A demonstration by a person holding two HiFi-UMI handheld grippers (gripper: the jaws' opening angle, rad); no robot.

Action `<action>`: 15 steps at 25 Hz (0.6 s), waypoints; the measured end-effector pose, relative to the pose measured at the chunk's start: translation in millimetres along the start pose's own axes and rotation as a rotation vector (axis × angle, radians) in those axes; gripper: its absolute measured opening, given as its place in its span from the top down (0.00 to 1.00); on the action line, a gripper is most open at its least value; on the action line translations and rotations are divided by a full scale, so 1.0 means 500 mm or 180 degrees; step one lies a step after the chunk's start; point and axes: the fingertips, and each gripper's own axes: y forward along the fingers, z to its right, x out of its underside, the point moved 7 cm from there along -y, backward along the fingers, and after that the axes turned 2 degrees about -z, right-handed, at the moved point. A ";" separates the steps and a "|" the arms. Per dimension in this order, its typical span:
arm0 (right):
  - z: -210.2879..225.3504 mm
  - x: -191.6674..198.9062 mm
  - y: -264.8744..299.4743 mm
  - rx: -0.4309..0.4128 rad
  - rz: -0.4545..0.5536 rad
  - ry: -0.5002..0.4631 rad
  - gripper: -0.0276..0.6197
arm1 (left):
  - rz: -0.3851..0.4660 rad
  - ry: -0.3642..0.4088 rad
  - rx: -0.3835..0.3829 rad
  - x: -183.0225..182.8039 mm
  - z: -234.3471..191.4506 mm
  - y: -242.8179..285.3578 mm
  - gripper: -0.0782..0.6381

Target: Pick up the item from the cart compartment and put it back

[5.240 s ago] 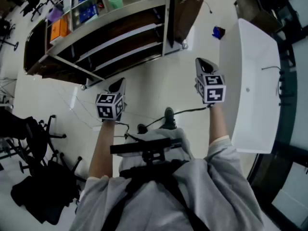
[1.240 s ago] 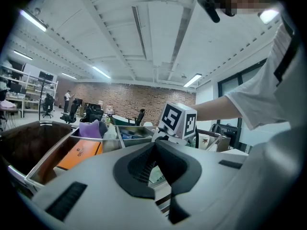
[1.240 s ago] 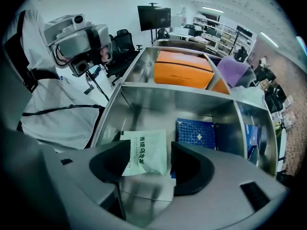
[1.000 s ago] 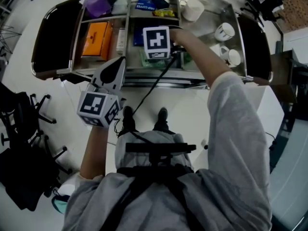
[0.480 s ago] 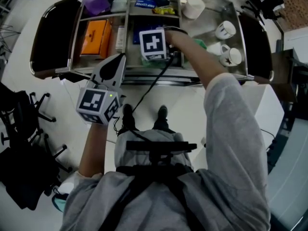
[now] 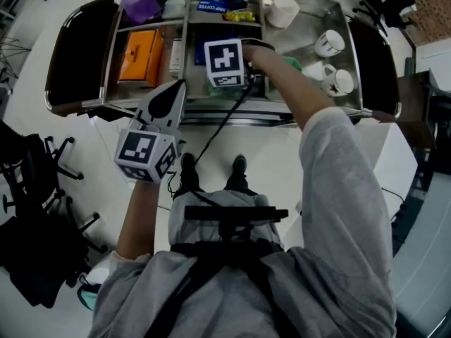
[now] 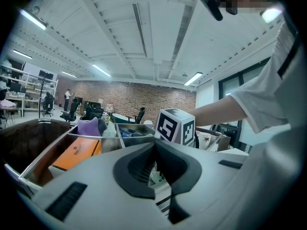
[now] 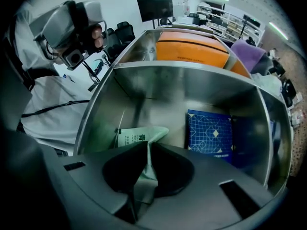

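Observation:
A green and white packet (image 8: 135,137) lies in the near left corner of a steel cart compartment (image 8: 182,87). My right gripper (image 8: 146,146) reaches into that compartment, and its jaws are closing with the packet's edge pinched between them. In the head view its marker cube (image 6: 225,63) hides the jaws, and a bit of green packet (image 6: 213,88) shows beside it. My left gripper (image 6: 171,94) hangs in front of the cart's front rim (image 6: 296,115), shut and holding nothing. In the left gripper view its tips (image 7: 154,145) meet.
A blue patterned box (image 8: 209,134) lies in the same compartment. An orange box (image 6: 137,56) and a purple pouch (image 6: 143,5) fill the compartments to the left. White mugs (image 6: 330,44) stand at the cart's right. Black office chairs (image 6: 32,189) are on the floor at left.
Five seconds ago both grippers hung away from the cart; now the right one is inside a compartment. Over the last second it shifted slightly left. The left gripper barely moved.

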 end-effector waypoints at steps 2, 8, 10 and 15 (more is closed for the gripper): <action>0.000 0.003 -0.001 -0.0002 0.0016 0.0038 0.89 | -0.0035 -0.0009 0.0020 0.002 0.005 -0.001 0.89; 0.003 0.013 -0.017 0.0042 0.0097 0.0163 0.89 | -0.0020 0.0015 0.0003 0.010 0.004 -0.001 0.89; 0.004 0.015 -0.030 0.0072 0.0152 0.0211 0.89 | -0.0052 -0.0013 -0.0008 0.011 0.006 -0.003 0.89; 0.008 0.021 -0.066 0.0258 0.0208 0.0285 0.89 | -0.0073 0.0008 0.0004 0.010 0.013 -0.004 0.89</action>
